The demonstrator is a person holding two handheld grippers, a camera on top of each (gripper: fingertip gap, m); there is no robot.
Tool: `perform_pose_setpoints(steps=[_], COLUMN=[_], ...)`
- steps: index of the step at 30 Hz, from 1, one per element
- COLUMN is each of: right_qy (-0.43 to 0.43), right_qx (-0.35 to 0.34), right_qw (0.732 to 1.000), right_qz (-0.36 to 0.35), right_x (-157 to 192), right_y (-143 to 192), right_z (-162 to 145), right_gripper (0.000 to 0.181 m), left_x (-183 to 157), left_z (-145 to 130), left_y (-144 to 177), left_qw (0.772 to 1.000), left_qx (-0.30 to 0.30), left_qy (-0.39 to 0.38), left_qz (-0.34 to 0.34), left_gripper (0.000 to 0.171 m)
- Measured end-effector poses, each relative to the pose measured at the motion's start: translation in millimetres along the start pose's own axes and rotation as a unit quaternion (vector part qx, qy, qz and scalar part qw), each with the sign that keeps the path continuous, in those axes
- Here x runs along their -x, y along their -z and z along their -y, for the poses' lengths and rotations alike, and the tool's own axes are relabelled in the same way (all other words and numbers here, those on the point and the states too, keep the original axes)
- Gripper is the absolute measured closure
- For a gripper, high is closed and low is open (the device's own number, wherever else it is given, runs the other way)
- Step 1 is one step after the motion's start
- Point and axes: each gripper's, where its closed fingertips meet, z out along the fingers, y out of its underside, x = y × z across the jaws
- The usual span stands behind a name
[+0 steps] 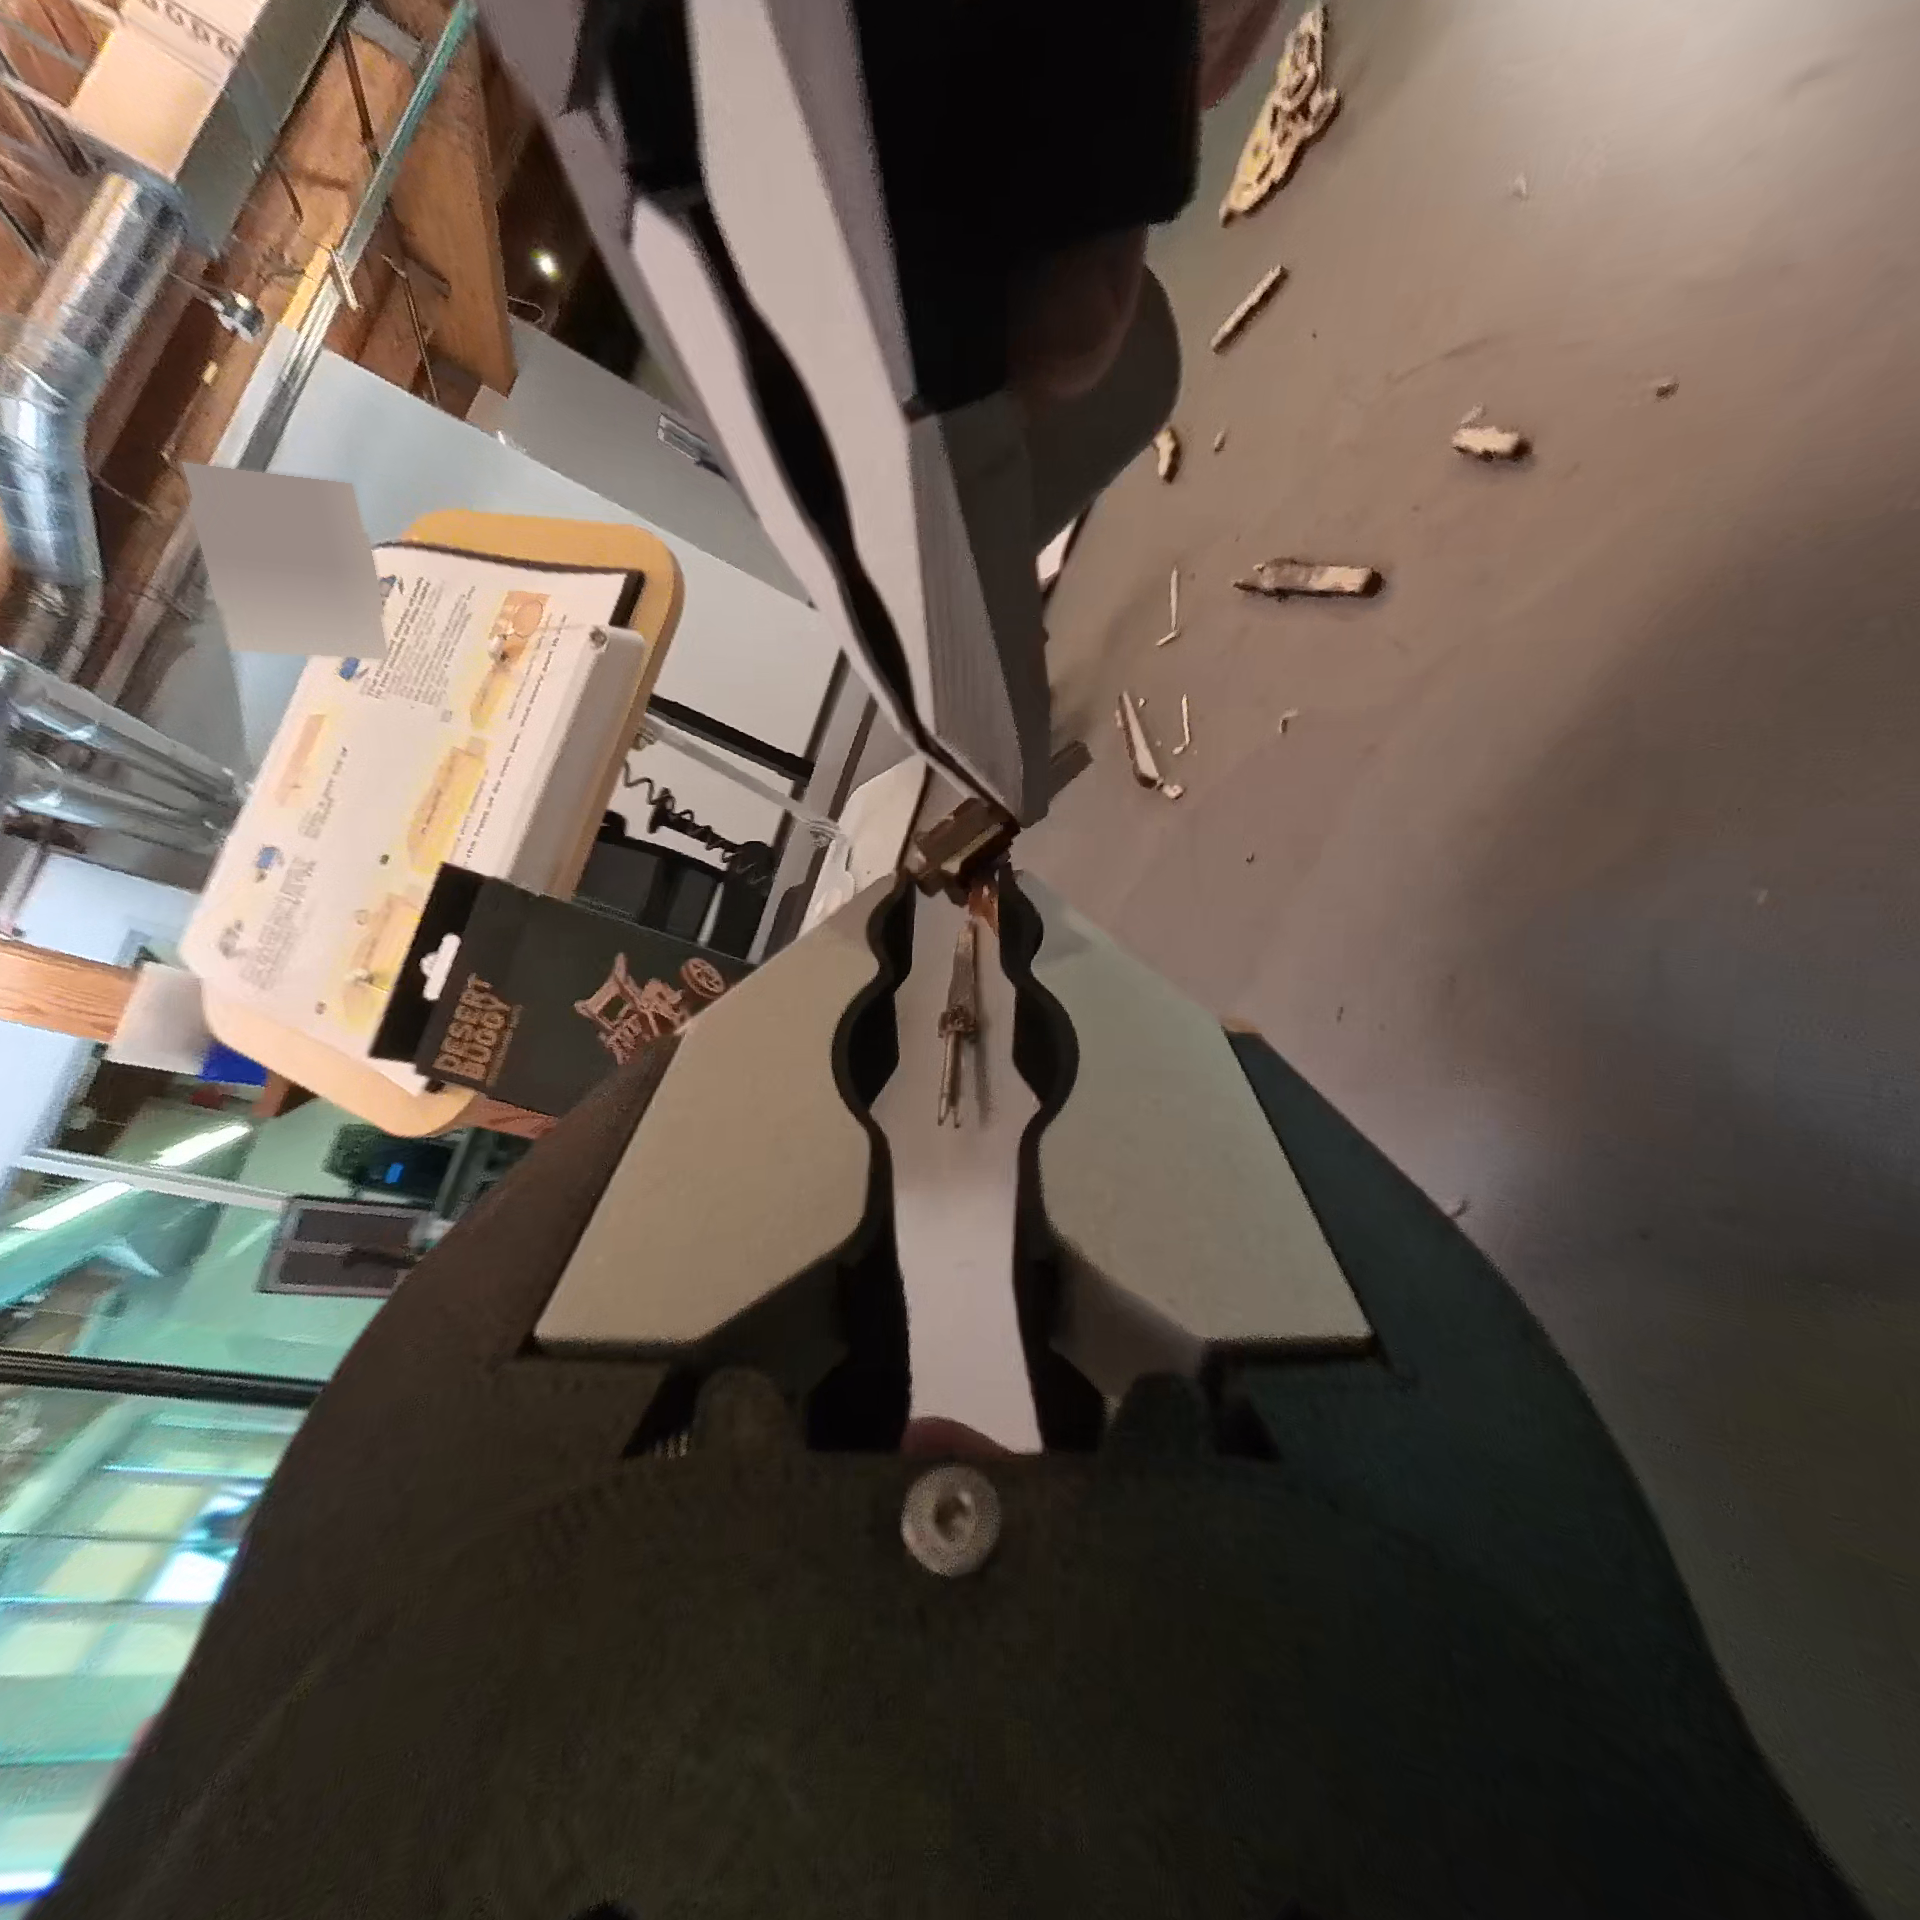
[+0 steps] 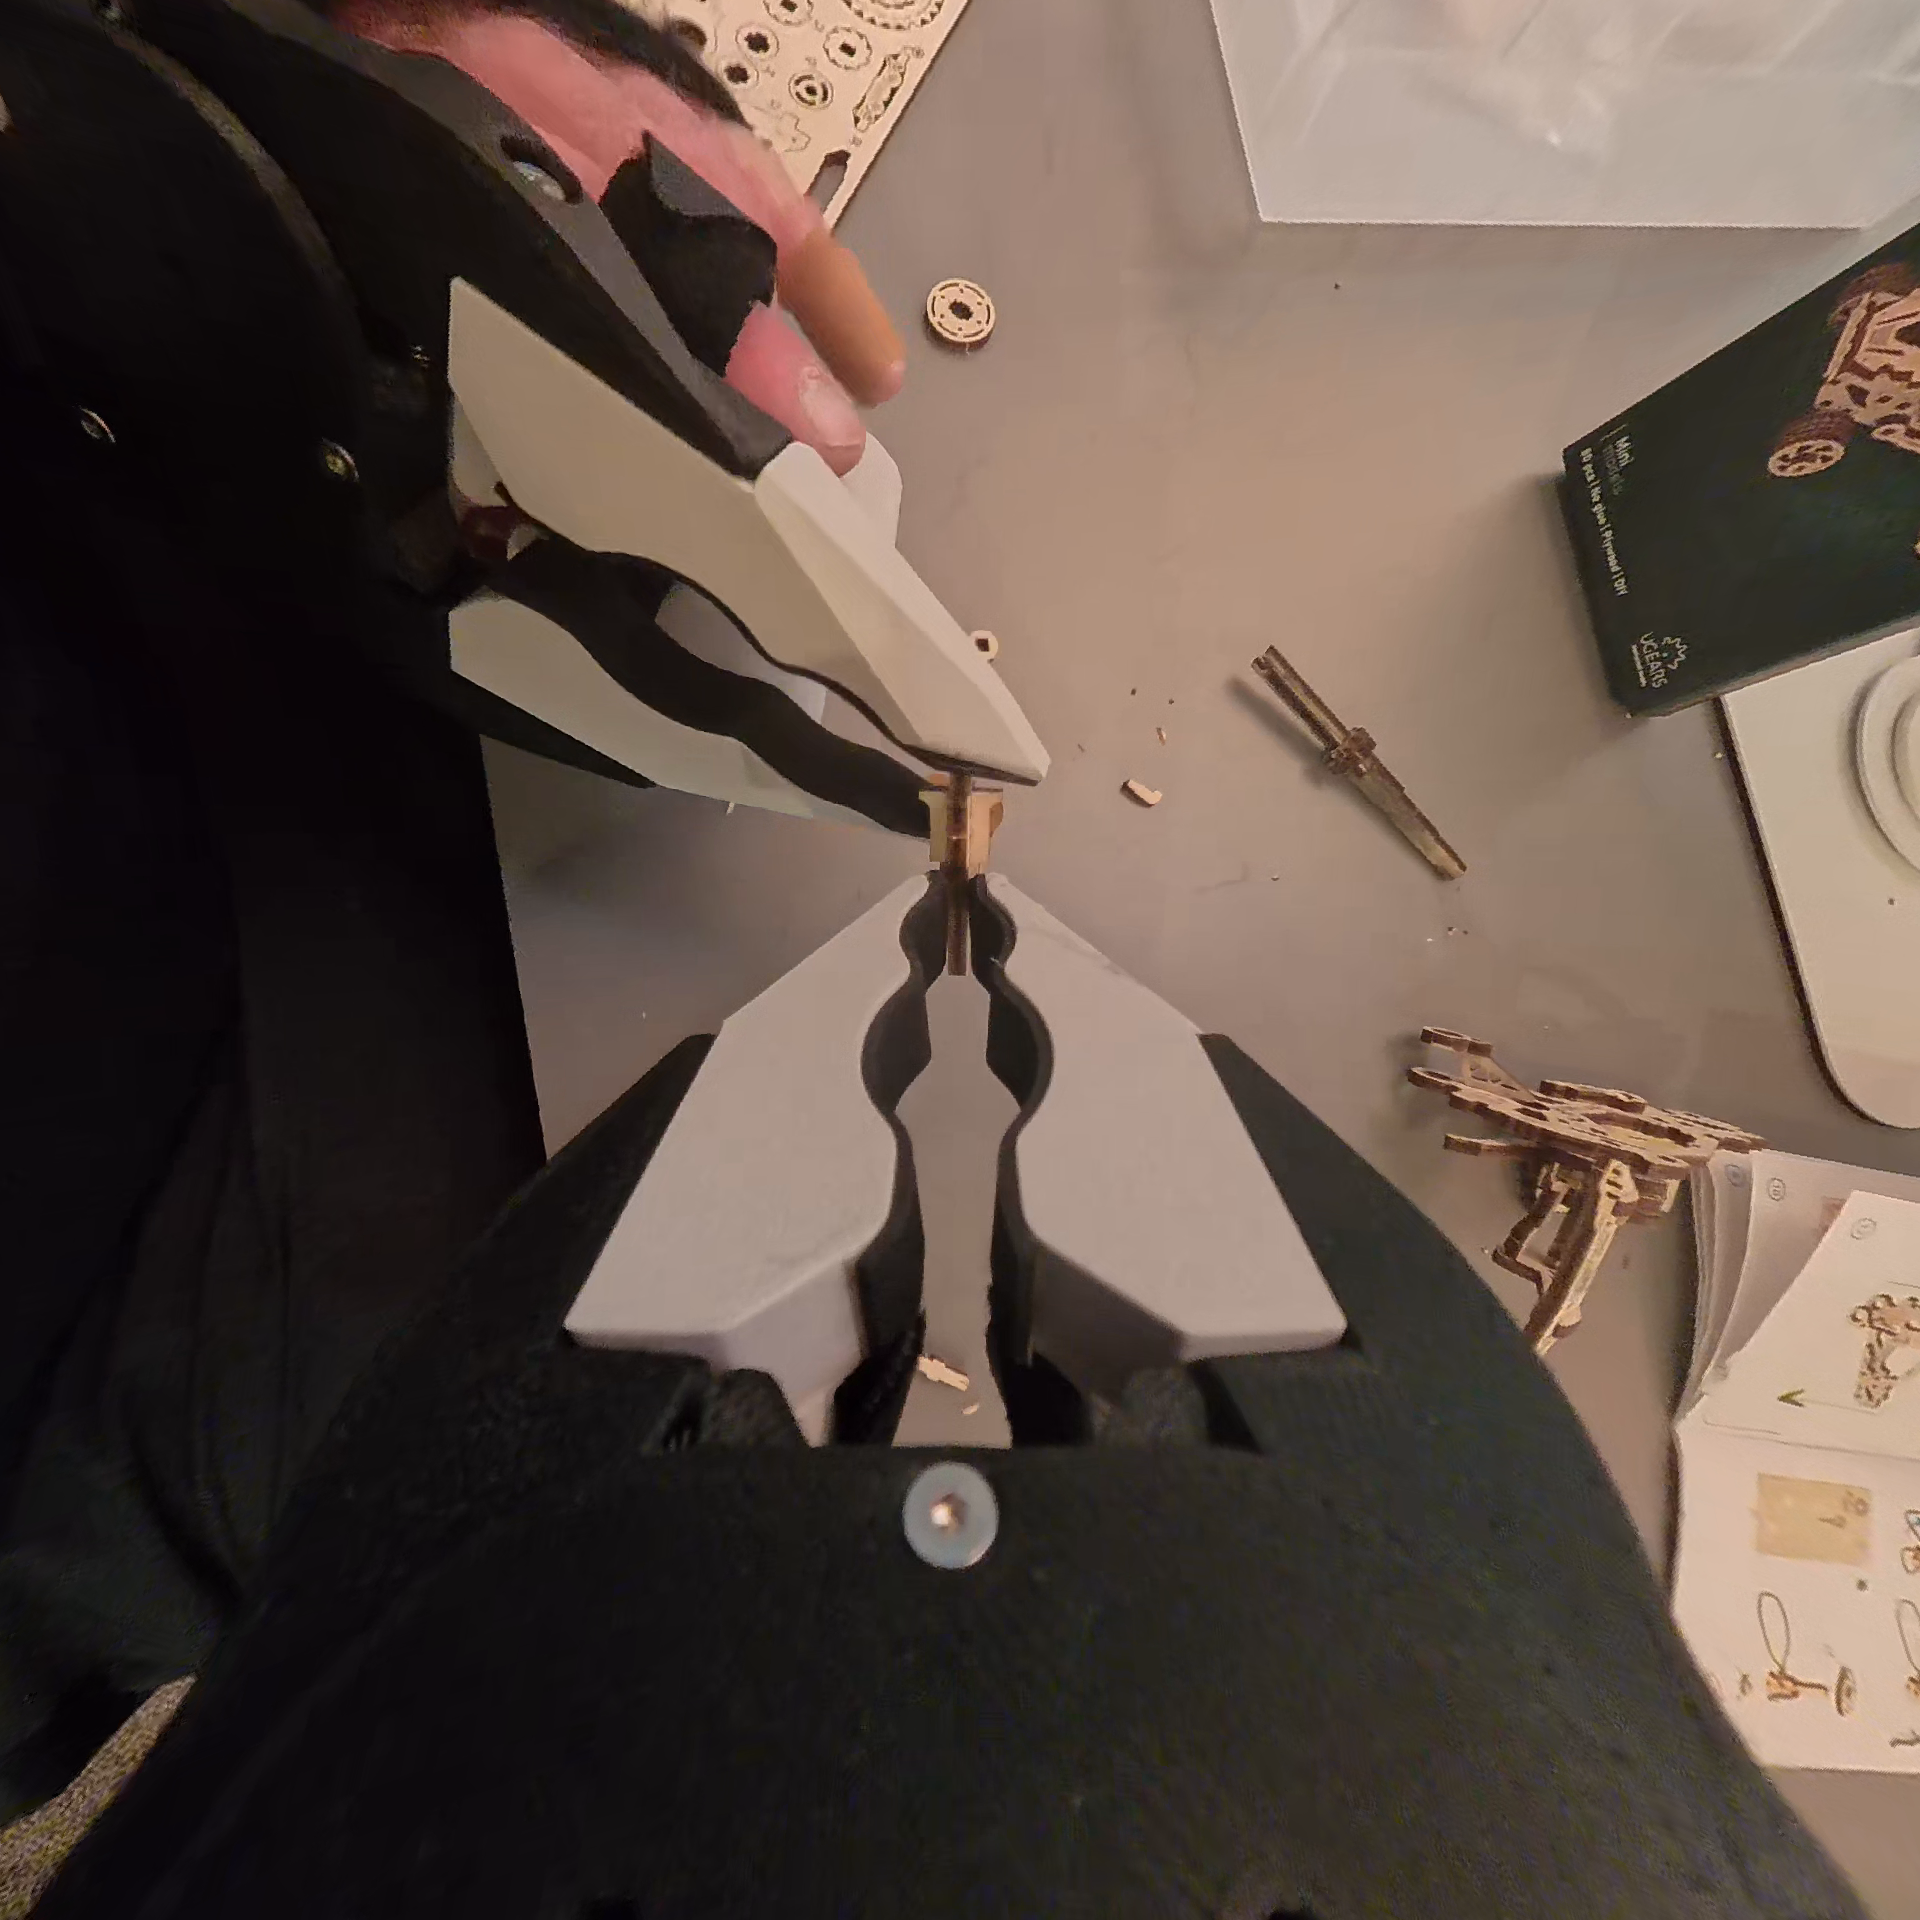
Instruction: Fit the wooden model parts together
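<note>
My left gripper point(image 1: 964, 883) is shut on a small pale wooden block point(image 1: 961, 844) at its fingertips. In the right wrist view the left gripper point(image 2: 982, 795) comes in from the upper left with that block point(image 2: 961, 821) between its pads. My right gripper point(image 2: 956, 891) is shut on a thin dark wooden strip point(image 2: 956, 935), seen edge-on, whose far end meets the block. The right gripper point(image 1: 1013, 816) reaches down from the top of the left wrist view, tip to tip with mine. Both hold the parts above the grey table point(image 2: 1195, 468).
To the right lie a wooden axle with a gear point(image 2: 1351, 758), a partly built wooden model point(image 2: 1579, 1153), an open instruction booklet point(image 2: 1818, 1455), a black kit box point(image 2: 1745, 499) and a white tray point(image 2: 1787, 883). A small wooden wheel point(image 2: 963, 315) and a parts sheet point(image 2: 821, 73) lie farther off. Wood scraps point(image 1: 1309, 579) dot the table. The tips of both grippers are at nearly the same place.
</note>
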Motion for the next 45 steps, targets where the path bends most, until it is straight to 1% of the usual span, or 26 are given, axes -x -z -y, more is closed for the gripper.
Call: perform_pose_setpoints(steps=[2,4,7,8,9,10,12,15,18,19,20,21,22,24,27,29,31,33,34,39,40,42,45], right_qy=[-0.012,-0.017,-0.017,-0.017,-0.019,-0.021,-0.028,-0.043,-0.045,-0.045,-0.043,-0.035,-0.020,0.032,0.126,0.176,0.216,0.236,0.239,0.232,0.235,0.231,0.228], right_qx=[-0.010,-0.016,-0.024,-0.026,-0.024,-0.021,-0.022,-0.020,-0.028,-0.035,-0.043,-0.053,-0.066,-0.082,-0.074,-0.078,-0.073,-0.078,-0.078,-0.086,-0.085,-0.081,-0.086], right_qw=[1.000,1.000,0.999,0.999,0.999,0.999,0.998,0.997,0.997,0.997,0.997,0.997,0.997,0.996,0.986,0.975,0.963,0.956,0.956,0.960,0.960,0.961,0.962], right_qz=[0.008,0.015,0.023,0.027,0.030,0.035,0.044,0.059,0.057,0.050,0.041,0.033,0.020,-0.020,-0.084,-0.114,-0.146,-0.156,-0.153,-0.129,-0.130,-0.124,-0.119], right_x=[-1.3,-1.8,-0.2,0.7,1.2,2.2,3.7,5.8,4.6,2.4,0.3,-1.0,-2.0,-3.5,-3.7,-0.7,-1.2,1.0,2.2,4.7,4.7,5.1,6.4], right_y=[1.6,3.2,5.2,5.6,5.8,6.1,8.1,10.1,11.5,12.9,14.8,17.6,21.1,27.5,29.4,30.5,31.8,33.1,33.2,37.9,38.6,37.6,36.8], right_z=[3.4,6.7,12.5,14.1,14.4,14.1,14.8,14.8,16.1,17.3,18.7,20.9,23.7,28.5,30.8,36.7,40.0,42.8,42.8,43.3,43.8,43.5,45.3], right_gripper=[0.181,0.181,0.181,0.181,0.181,0.181,0.180,0.180,0.180,0.174,0.164,0.157,0.155,0.155,0.157,0.162,0.162,0.168,0.168,0.175,0.179,0.179,0.179], left_x=[4.6,10.0,6.3,1.6,2.4,5.4,8.0,7.9,7.9,8.6,8.9,10.2,13.3,16.9,20.8,22.0,21.9,25.0,23.5,20.8,19.7,19.3,19.5], left_z=[-0.2,1.0,2.7,5.0,5.2,7.2,8.8,10.6,11.0,11.2,11.3,12.3,13.3,15.1,23.0,26.8,27.3,28.8,29.5,33.6,34.8,36.0,36.4], left_y=[0.7,1.8,0.7,0.6,1.0,3.0,5.0,6.6,6.7,6.8,6.7,7.1,7.5,8.3,11.2,11.9,12.1,14.7,15.9,21.6,22.6,23.4,26.3], left_qw=[0.999,0.997,0.993,0.991,0.991,0.992,0.992,0.991,0.983,0.976,0.966,0.954,0.938,0.899,0.834,0.797,0.762,0.723,0.709,0.664,0.658,0.649,0.624], left_qx=[-0.011,-0.024,-0.034,-0.039,-0.038,-0.044,-0.048,-0.053,-0.059,-0.062,-0.066,-0.072,-0.081,-0.092,-0.119,-0.130,-0.133,-0.147,-0.148,-0.157,-0.157,-0.160,-0.168], left_qy=[0.036,0.067,0.104,0.112,0.111,0.106,0.101,0.102,0.149,0.181,0.219,0.259,0.301,0.384,0.478,0.521,0.559,0.594,0.603,0.625,0.627,0.631,0.645], left_qz=[-0.004,-0.006,-0.043,-0.066,-0.067,-0.061,-0.059,-0.066,-0.089,-0.101,-0.118,-0.135,-0.148,-0.189,-0.249,-0.276,-0.299,-0.321,-0.335,-0.378,-0.386,-0.393,-0.408], left_gripper=[0.156,0.146,0.139,0.141,0.144,0.150,0.155,0.157,0.157,0.157,0.157,0.157,0.157,0.157,0.157,0.157,0.157,0.157,0.157,0.157,0.157,0.157,0.157])
